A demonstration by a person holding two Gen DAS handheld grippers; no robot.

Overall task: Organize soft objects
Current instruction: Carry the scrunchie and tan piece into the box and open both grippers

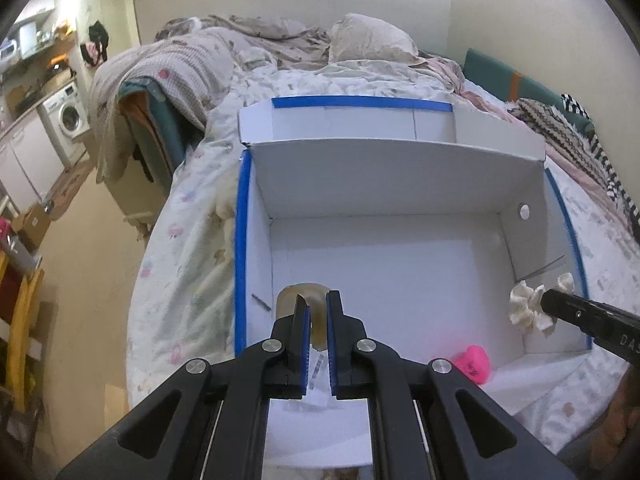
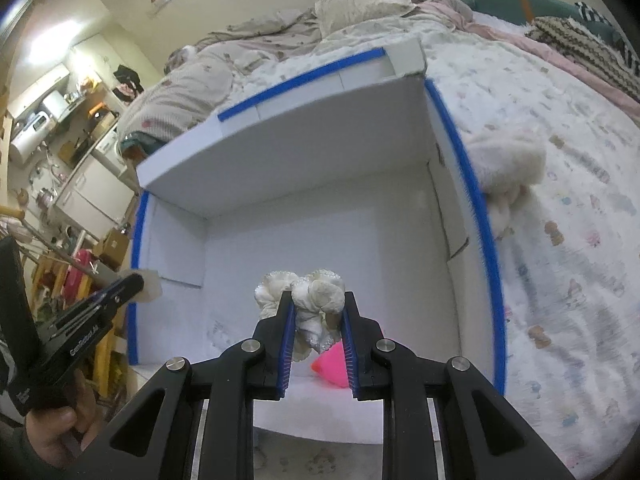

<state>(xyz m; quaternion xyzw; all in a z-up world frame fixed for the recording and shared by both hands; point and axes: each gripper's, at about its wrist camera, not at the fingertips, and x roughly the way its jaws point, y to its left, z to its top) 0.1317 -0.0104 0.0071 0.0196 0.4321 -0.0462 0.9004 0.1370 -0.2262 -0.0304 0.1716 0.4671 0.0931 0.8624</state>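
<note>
While both your grippers hang over the box [image 1: 400, 184], treat it as the stiff thing here: white card walls, blue tape on the rims, sitting on the soft bed [image 2: 560, 208], so it may shift if you lean on it. It lies straight ahead of and below both tools.

Your right gripper [image 2: 318, 320] is pinched on the scrunchie [image 2: 316, 300], jaws closed most of the way with the fabric bulging out ahead of the tips. It's light, squashy satin, likely slippery; a hold across the bunched middle looks safest, not on a loose ruffle.

Your left gripper [image 1: 318, 312] is nearly closed on a beige pad [image 1: 304, 300], a small, pale, soft-looking piece ahead of the tips; what it is exactly is hard to tell. It should weigh next to nothing and may cling to the pads on release.

Below your right fingers, on the box floor near its front edge, lies a pink toy [image 2: 332, 364]. It's small and probably squishy; grip it across its widest part.
</note>
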